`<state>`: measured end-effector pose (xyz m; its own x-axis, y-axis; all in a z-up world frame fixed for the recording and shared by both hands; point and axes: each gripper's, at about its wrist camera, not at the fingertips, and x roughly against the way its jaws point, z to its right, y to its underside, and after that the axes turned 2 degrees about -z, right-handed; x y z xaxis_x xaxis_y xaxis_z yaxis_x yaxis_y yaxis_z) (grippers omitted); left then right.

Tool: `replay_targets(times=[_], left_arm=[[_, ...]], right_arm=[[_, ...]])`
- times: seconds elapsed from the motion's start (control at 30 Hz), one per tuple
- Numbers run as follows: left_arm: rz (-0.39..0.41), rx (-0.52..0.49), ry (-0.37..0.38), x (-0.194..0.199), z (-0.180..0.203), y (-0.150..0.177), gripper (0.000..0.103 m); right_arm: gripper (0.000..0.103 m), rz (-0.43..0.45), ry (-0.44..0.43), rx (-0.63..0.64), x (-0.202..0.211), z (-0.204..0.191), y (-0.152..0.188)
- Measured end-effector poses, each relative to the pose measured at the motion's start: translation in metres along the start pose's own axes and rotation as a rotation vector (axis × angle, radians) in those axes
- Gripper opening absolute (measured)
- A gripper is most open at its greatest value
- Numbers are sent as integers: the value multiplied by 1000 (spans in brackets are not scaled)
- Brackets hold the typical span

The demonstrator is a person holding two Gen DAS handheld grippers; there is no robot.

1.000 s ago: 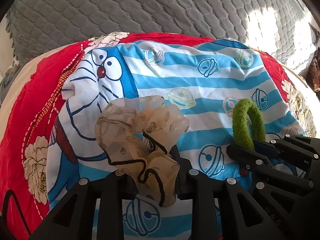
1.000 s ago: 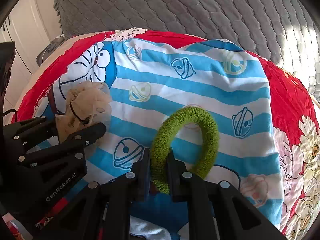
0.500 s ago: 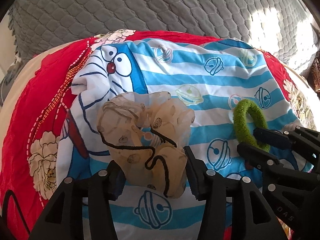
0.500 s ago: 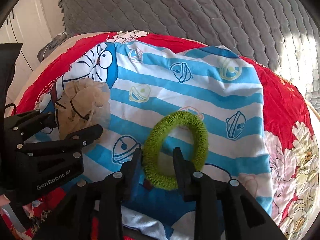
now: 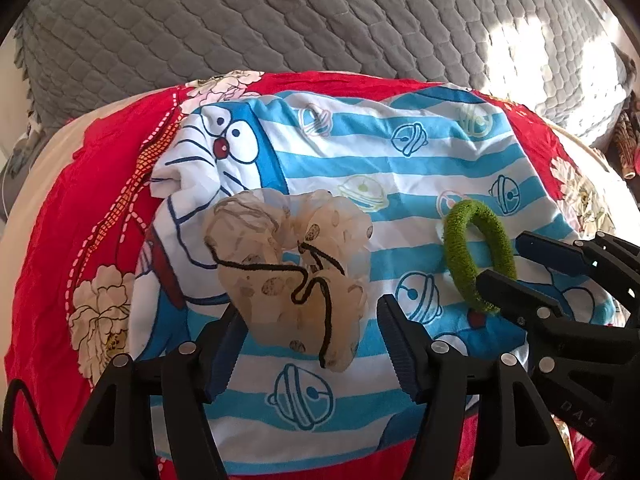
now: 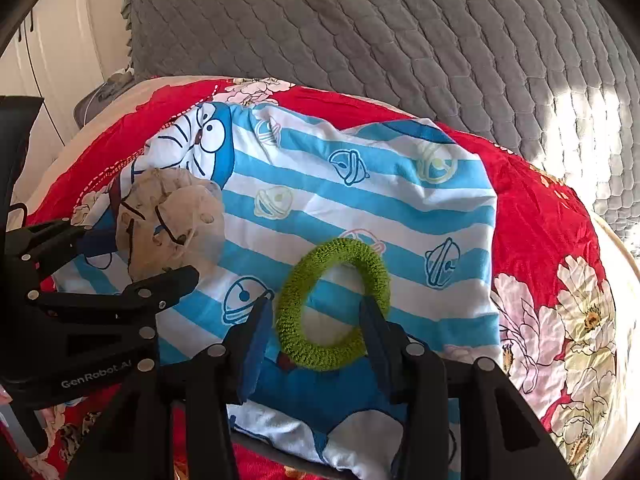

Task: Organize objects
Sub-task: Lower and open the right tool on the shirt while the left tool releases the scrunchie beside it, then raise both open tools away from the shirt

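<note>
- Both sets of jaws stood apart: your left gripper [image 5: 310,344] straddled the near end of the scrunchie [image 5: 292,268] without pinching it, and your right gripper [image 6: 316,332] bracketed the ring [image 6: 334,304], its left finger outside the band and its right finger crossing the band's right side.
- You had the ring lying flat on the cloth [image 6: 360,200], an oval whose long axis ran away from your right gripper and leaned slightly right at the far end.
- It was a fuzzy, moss-green loop of even thickness, with striped fabric showing through its middle.
- You had the scrunchie to the left of the ring, well apart from it, also on the cloth, over the cartoon cat's body.
- Its long axis ran from far-left to near-right in the left view, the nearer lobe reaching down between your left fingers.
- It looked like sheer beige gauze, crumpled and puffy, with brown spots and a thin black cord edging that looped across it.
- Your cloth was blue-and-white striped with bell prints, spread over a red blanket [image 5: 100,200] with pale flowers.
- Beyond it you had a grey quilted cover [image 6: 380,40], sunlit at the right.
</note>
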<state>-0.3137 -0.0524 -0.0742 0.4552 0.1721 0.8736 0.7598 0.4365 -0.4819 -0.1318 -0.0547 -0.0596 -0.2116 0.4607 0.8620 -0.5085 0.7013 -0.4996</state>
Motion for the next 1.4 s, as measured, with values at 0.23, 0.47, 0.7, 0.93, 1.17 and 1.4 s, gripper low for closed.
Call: replay_targets(times=[0.23,0.47,0.7,0.93,1.17,1.4], left_arm=[[28,19,9,20,-6,5,69],[35,13,1,32,-6,12,73],[36,22,12,42,-6,19,73],[51,28,19,59,-6,22,73],[71,30,18,78,-3,29,73],[82,105,-30,97,2,36,73]], right_arm=[[45,28,-7,-12,17,1,3],[53,59,-16,1,38,-5,7],[53,66,-9,16,52,-6,11],[53,78,-16,12,67,-6,15],[53,94,-21,18,84,-14,18],[62,126,-6,32,106,-21,23]])
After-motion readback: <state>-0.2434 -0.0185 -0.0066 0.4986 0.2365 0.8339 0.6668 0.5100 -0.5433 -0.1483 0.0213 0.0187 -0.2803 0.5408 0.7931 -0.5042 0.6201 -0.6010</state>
